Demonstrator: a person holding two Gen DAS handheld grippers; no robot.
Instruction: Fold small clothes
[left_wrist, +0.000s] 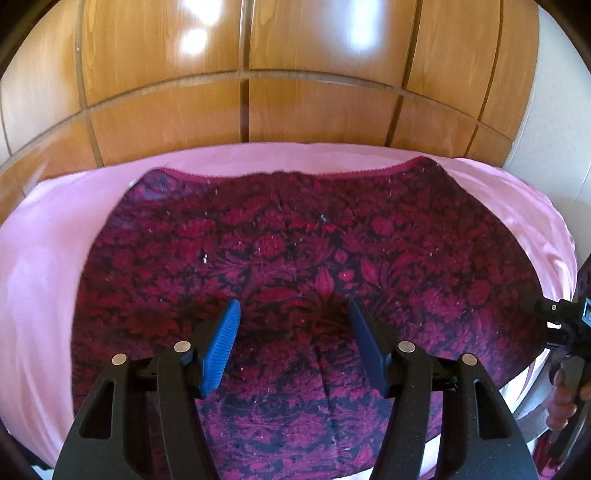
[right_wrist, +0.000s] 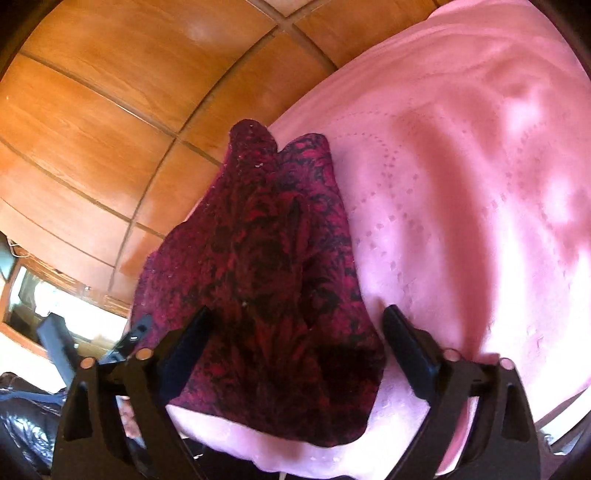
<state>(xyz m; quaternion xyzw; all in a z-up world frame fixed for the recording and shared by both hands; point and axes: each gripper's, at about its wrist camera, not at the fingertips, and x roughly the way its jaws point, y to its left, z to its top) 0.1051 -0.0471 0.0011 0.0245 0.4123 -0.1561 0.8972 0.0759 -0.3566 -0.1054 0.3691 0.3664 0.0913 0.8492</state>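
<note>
Left wrist view: my left gripper hangs spread over the dark-red floral briefs, lying flat across the pink bedsheet. My right gripper, likewise released, hovers above them. Soft, light, floppy; I'd pinch a side edge near the waistband.

No readable text, no labels, no brand names, no numbers, no signs anywhere in either wrist view
</note>
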